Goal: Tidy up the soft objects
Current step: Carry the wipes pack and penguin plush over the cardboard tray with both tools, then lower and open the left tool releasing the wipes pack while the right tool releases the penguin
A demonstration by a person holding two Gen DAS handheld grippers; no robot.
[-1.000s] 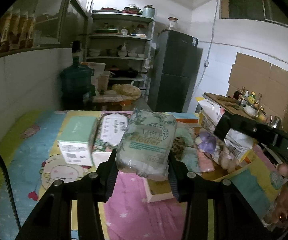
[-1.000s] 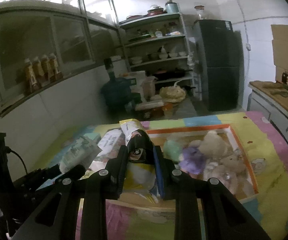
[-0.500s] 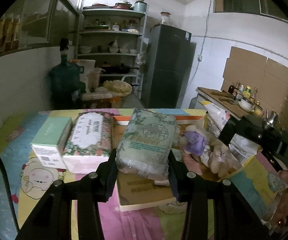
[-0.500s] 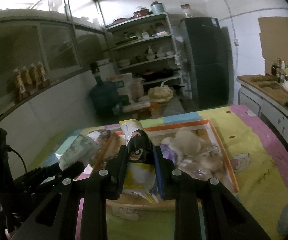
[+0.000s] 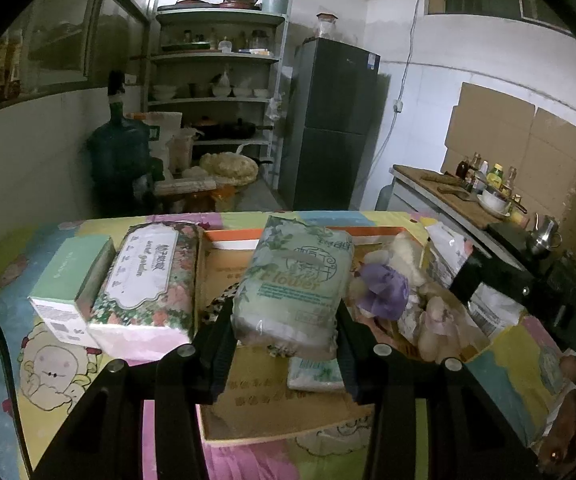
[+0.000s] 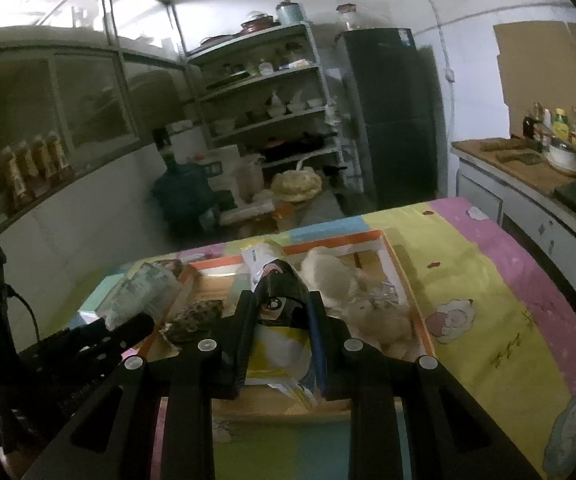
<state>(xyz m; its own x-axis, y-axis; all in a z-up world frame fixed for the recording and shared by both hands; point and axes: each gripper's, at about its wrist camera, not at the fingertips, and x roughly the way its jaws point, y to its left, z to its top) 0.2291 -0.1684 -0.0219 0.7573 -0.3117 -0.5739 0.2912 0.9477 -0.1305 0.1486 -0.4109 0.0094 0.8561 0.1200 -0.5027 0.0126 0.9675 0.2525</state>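
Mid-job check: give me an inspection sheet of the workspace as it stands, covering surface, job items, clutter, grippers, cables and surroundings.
Surface: cartoon-print pastel cloth covering the table.
Job's things: shallow cardboard box with orange rim holds plush toys and a small tissue pack; floral tissue pack and mint green carton stand beside it.
Clutter: leopard-print item in the box.
Grippers: left gripper clamps a green "Flower" tissue pack; right gripper clamps a yellow-and-black snack bag.
Cables: black cable at the left gripper; grey wall cable.
Surroundings: dark fridge, shelving rack, blue water jug.
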